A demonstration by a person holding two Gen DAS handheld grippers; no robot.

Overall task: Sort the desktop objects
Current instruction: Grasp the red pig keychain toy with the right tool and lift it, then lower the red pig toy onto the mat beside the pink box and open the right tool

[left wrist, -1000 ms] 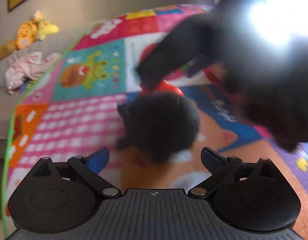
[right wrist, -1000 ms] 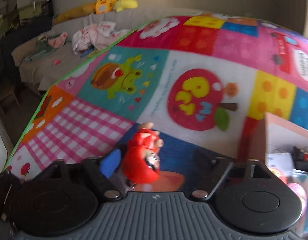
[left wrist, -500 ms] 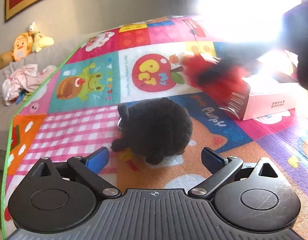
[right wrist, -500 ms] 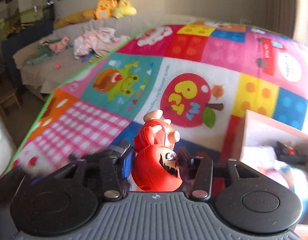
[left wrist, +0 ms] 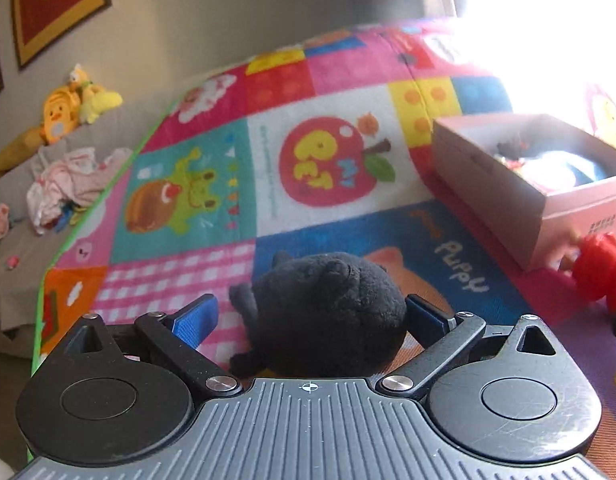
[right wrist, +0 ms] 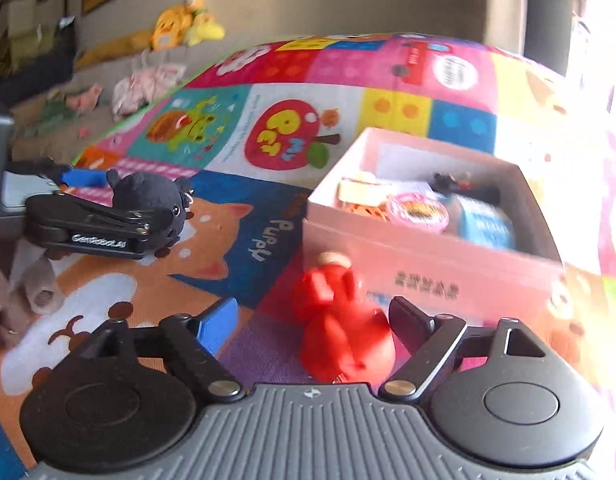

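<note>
Now | right gripper opening, red toy loose between its jaws, pink box at 1 o'clock | left gripper wide around black plush, not squeezing | plush looks soft, light: pinch round middle | red toy looks hard, smooth, maybe slippy

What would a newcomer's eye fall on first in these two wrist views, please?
Probably the red toy figure, lying blurred between the opening jaws of the right gripper, just in front of the pink box of small items. Next comes the black plush toy on the bright patchwork play mat, sitting between the open fingers of the left gripper.
</note>
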